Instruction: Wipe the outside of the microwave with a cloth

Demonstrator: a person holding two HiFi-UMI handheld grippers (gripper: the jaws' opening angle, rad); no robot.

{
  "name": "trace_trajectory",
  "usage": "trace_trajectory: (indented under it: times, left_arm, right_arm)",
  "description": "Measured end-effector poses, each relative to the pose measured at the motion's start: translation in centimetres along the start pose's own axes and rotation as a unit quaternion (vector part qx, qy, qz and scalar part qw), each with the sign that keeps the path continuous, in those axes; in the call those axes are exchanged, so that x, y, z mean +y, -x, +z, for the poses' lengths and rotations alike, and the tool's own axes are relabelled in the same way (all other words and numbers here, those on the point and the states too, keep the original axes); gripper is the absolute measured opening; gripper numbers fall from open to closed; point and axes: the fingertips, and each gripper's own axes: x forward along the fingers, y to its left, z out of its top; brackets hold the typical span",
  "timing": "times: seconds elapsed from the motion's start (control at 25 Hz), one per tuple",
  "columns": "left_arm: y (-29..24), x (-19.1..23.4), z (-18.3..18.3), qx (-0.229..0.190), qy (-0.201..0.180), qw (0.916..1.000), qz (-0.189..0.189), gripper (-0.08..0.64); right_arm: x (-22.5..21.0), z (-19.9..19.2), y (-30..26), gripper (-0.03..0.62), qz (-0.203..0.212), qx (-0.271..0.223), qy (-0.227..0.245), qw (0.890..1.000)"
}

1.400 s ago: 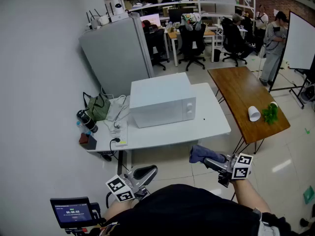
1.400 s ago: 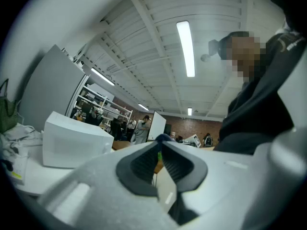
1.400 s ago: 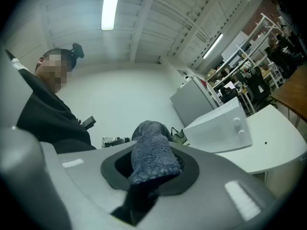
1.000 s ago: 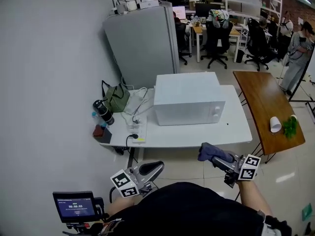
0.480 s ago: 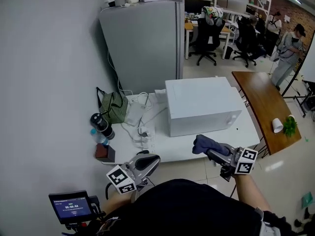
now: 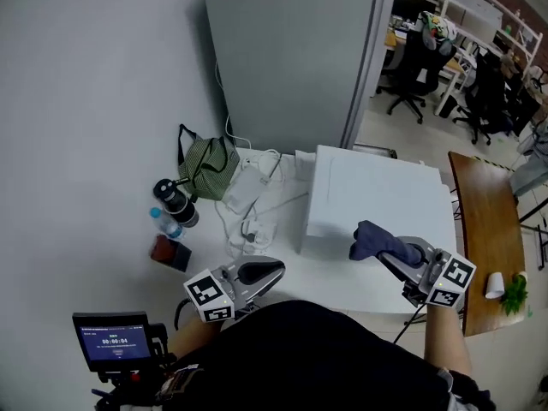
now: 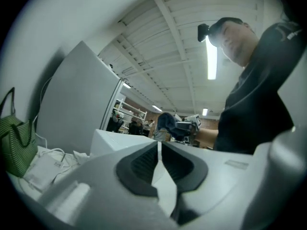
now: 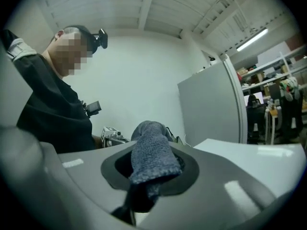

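Observation:
The white microwave (image 6: 377, 197) stands on a white table (image 6: 282, 268), right of a tangle of cables. My right gripper (image 6: 385, 251) is shut on a dark blue cloth (image 6: 371, 240), held in front of the microwave's near face, just above the table's front edge. In the right gripper view the cloth (image 8: 152, 150) bulges out between the jaws. My left gripper (image 6: 261, 272) hangs low at the table's front left, shut and empty. From the left gripper view the microwave (image 7: 112, 140) shows as a white box behind the closed jaws, with the cloth (image 7: 166, 123) held beyond it.
A tall grey cabinet (image 6: 291, 58) stands behind the table against the wall. On the table's left lie a green bag (image 6: 205, 165), a black flask (image 6: 174, 199), a water bottle (image 6: 164, 223), a dark red box (image 6: 169, 252) and a power strip with cables (image 6: 248, 221). A brown table (image 6: 488, 229) is at right.
The view has swung and closed in on the table. My right gripper with the cloth has come up beside the microwave's near face. The left gripper stays low in front.

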Motion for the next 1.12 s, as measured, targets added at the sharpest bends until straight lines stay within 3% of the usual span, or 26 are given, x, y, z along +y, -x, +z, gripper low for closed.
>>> trace_trajectory:
  times: [0.12, 0.24, 0.32, 0.4, 0.56, 0.68, 0.76, 0.8, 0.92, 0.96, 1.08, 1.12]
  left_arm:
    - [-1.3, 2.3, 1.6, -0.012, 0.014, 0.9992, 0.035, 0.025]
    - [-1.4, 4.2, 3.2, -0.018, 0.024, 0.9968, 0.074, 0.025]
    - [-0.5, 4.9, 3.2, -0.021, 0.025, 0.9948, 0.097, 0.025]
    - [0.5, 5.4, 2.8, -0.025, 0.023, 0.9931, 0.112, 0.024]
    - [1.4, 5.6, 2.3, -0.024, 0.011, 0.9918, 0.125, 0.023]
    - [2.0, 5.5, 1.9, -0.009, -0.008, 0.9923, 0.123, 0.023]
    - [2.1, 5.6, 1.7, -0.002, -0.021, 0.9919, 0.125, 0.023]
    - [2.1, 5.8, 1.6, -0.001, -0.023, 0.9915, 0.128, 0.023]
    - [3.1, 6.9, 1.3, -0.004, -0.016, 0.9899, 0.141, 0.023]
    - [3.9, 7.4, 1.0, -0.010, -0.011, 0.9895, 0.144, 0.023]
    - [6.8, 8.5, 0.3, -0.036, 0.010, 0.9878, 0.151, 0.023]
    - [7.4, 8.7, 0.1, -0.042, 0.015, 0.9871, 0.154, 0.023]
  right_arm:
    - [-4.7, 5.6, -2.3, 0.074, 0.052, 0.044, 0.063, 0.996]
    - [-9.6, 9.7, -7.2, 0.074, 0.083, 0.121, 0.133, 0.980]
    - [-11.7, 10.1, -10.8, 0.074, 0.090, 0.193, 0.186, 0.959]
    - [-12.8, 9.2, -14.0, 0.072, 0.092, 0.274, 0.247, 0.925]
    - [-15.6, 5.5, -18.9, 0.074, 0.109, 0.415, 0.360, 0.828]
    - [-17.4, 1.7, -21.5, 0.074, 0.128, 0.512, 0.353, 0.772]
    - [-19.2, -1.1, -22.8, 0.074, 0.142, 0.574, 0.350, 0.726]
    - [-20.5, -2.4, -23.3, 0.074, 0.146, 0.609, 0.354, 0.694]
    - [-24.2, -6.1, -24.6, 0.073, 0.150, 0.714, 0.362, 0.581]
    - [-24.8, -7.2, -25.0, 0.074, 0.152, 0.741, 0.357, 0.548]
    - [-25.5, -9.9, -25.7, 0.073, 0.154, 0.807, 0.344, 0.455]
    - [-25.7, -10.7, -25.9, 0.072, 0.152, 0.821, 0.344, 0.429]
